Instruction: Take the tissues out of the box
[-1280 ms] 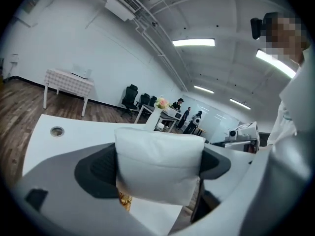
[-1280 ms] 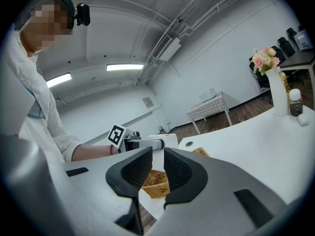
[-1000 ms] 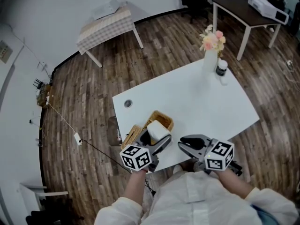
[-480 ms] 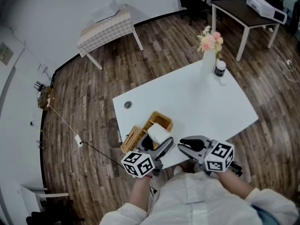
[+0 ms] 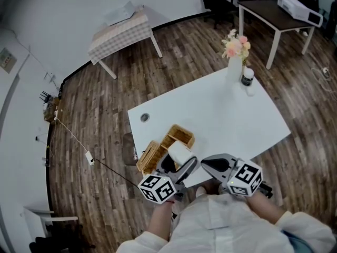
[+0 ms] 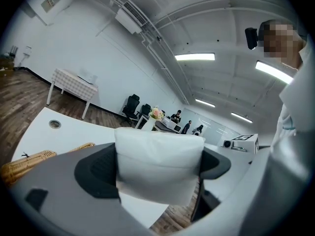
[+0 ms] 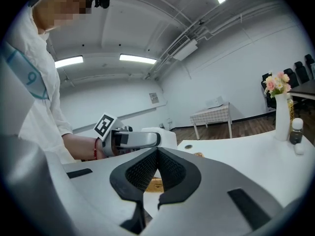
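Observation:
A white tissue pack (image 5: 179, 152) is held just above the near edge of the white table (image 5: 231, 115), and my left gripper (image 5: 177, 165) is shut on it. In the left gripper view the tissue pack (image 6: 158, 168) fills the gap between the jaws. The open wicker box (image 5: 178, 135) stands just behind it, with its lid (image 5: 149, 156) lying to the left. My right gripper (image 5: 209, 165) hovers at the table's near edge, right of the pack, jaws shut and holding nothing. The right gripper view shows its closed jaws (image 7: 157, 173) and the left gripper (image 7: 132, 139) beyond.
A vase of flowers (image 5: 235, 57) and a small dark-capped bottle (image 5: 248, 78) stand at the table's far right corner. A round cable hole (image 5: 144, 117) is at the far left. A checked table (image 5: 121, 31) and a dark table (image 5: 276, 16) stand farther off on the wooden floor.
My left gripper has drawn the tissue pack slightly back towards me and to the right, away from the wicker box. The right gripper has hardly moved.

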